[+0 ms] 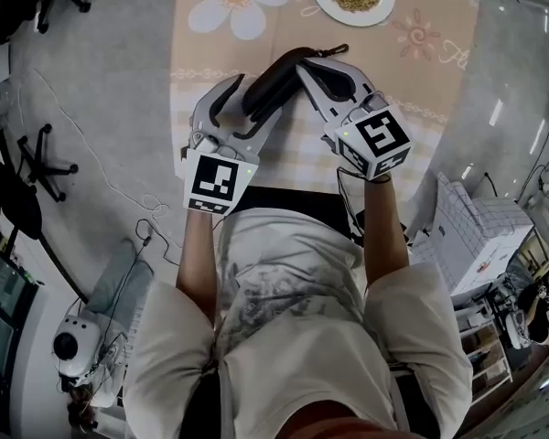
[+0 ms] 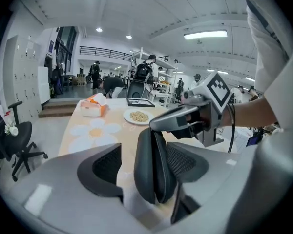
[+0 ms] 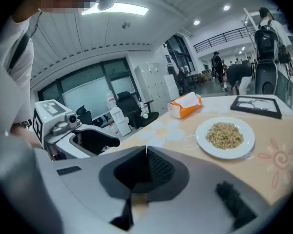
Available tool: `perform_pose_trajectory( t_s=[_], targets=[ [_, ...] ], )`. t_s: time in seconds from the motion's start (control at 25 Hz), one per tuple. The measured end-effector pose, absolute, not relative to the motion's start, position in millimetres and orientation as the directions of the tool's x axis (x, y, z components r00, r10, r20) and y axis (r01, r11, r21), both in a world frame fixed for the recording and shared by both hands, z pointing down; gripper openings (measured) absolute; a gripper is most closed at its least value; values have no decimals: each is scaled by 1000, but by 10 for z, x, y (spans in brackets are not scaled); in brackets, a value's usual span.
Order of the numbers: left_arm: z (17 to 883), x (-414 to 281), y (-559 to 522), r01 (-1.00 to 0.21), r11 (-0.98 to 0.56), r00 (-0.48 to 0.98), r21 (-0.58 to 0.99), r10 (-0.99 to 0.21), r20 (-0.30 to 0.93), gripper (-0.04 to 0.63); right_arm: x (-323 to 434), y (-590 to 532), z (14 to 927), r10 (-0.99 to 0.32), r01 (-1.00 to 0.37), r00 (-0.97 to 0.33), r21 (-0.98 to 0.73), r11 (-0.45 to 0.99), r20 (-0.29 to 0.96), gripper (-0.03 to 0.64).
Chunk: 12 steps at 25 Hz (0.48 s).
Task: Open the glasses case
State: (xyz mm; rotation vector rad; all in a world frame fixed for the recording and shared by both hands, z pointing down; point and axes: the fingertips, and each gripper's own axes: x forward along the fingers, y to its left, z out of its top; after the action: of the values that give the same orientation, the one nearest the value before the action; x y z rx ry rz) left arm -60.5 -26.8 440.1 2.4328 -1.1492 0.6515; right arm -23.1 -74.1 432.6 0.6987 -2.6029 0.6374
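As the head camera looks down, the person's shirt (image 1: 293,309) is nearest, on the near side of the glasses case (image 2: 154,165), with both forearms reaching toward it. Marker cubes sit just short of the case, left one (image 1: 215,181) and right one (image 1: 375,140).

Left gripper (image 2: 145,155): jaws spread wide. The case stands on edge between them, its two halves together and the seam facing the camera. There's a clear gap between the case and the left pad. The case sits close to the right pad, contact unclear, no squeeze visible.

Right gripper (image 3: 146,152): jaws closed to a point, tips meeting. There's a thin pale sliver at the tips, can't identify it. In the left gripper view that point sits at the case's upper far end, touching or just over it, can't tell which.

The case is over the table (image 1: 210,53), which has a flower-print cloth, close to its near edge. Can't tell whether the case rests on the cloth.

Beyond the case, slightly right, is a white plate (image 3: 201,141) with a heap of grain (image 3: 224,134). Further past the case are an orange tissue box (image 3: 185,105) and a dark picture frame (image 3: 256,106), both on the cloth. Far beyond the case, an office chair (image 2: 14,140) stands on the floor off to the left, with shelving and people standing behind.
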Motion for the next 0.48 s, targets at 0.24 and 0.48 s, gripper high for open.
perform_pose_trajectory(
  t_s=[0.24,0.48],
  targets=[
    [4362,-632,-436,-780,-617,562,102,-620,548,314,-221,-752,4316,-391,-555,-806,-335,762,444,18],
    [4282,-667,-523,-789,-607,557,93,-643,525,295,-231,-757,4320,-397,-558,-806,-339,758,439,18]
  ],
)
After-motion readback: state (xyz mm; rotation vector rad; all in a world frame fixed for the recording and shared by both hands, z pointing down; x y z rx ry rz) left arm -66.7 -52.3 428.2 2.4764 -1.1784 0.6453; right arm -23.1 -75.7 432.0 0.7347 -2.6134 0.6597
